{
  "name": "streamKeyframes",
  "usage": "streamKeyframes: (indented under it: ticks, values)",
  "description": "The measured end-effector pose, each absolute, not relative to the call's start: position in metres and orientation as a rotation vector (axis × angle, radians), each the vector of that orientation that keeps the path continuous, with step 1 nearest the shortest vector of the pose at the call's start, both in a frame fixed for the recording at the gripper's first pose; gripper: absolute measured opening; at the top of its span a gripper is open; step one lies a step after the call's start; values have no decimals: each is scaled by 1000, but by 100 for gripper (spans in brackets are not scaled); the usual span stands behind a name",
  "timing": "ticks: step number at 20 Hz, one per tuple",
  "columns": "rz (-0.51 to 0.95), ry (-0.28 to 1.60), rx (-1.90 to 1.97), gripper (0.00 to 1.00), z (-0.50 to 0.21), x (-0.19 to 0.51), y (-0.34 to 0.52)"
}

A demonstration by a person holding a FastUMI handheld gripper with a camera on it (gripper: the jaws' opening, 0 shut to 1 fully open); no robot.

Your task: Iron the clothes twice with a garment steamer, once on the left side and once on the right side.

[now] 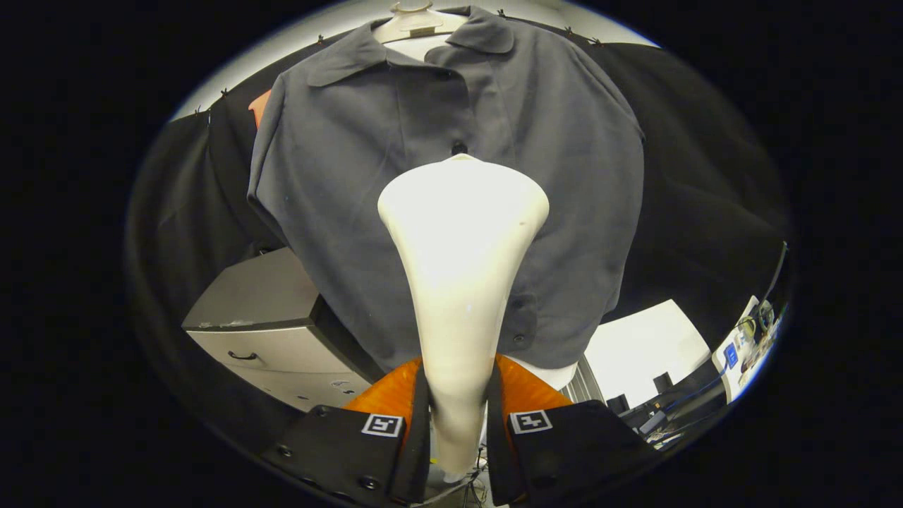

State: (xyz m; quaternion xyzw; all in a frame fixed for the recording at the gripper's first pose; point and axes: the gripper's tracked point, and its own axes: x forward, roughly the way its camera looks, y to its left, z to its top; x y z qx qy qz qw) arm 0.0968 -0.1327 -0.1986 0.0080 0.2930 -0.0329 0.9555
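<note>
A dark grey button-up shirt (367, 176) hangs on a pale hanger (413, 25) in front of the black cloth wall. My gripper (457, 416) is shut on the white garment steamer (462, 240), both fingers pressing its narrow handle. The steamer rises from between the fingers and widens to a broad head. That head stands before the shirt's button line, about at mid-chest; I cannot tell whether it touches the cloth. The steamer hides the lower middle of the shirt.
A grey cabinet with a drawer handle (264, 324) stands below the shirt's left side. To the lower right of the shirt lie a white surface (645, 349) and a cluttered bench with cables and devices (734, 353).
</note>
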Motion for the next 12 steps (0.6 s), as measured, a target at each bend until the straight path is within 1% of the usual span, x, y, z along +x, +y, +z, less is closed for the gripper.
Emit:
streamKeyframes:
  ticks: [7, 12]
  values:
    - [-133, 466, -1, 41, -122, 122, -181]
    - [-166, 390, -14, 41, -83, 137, -208]
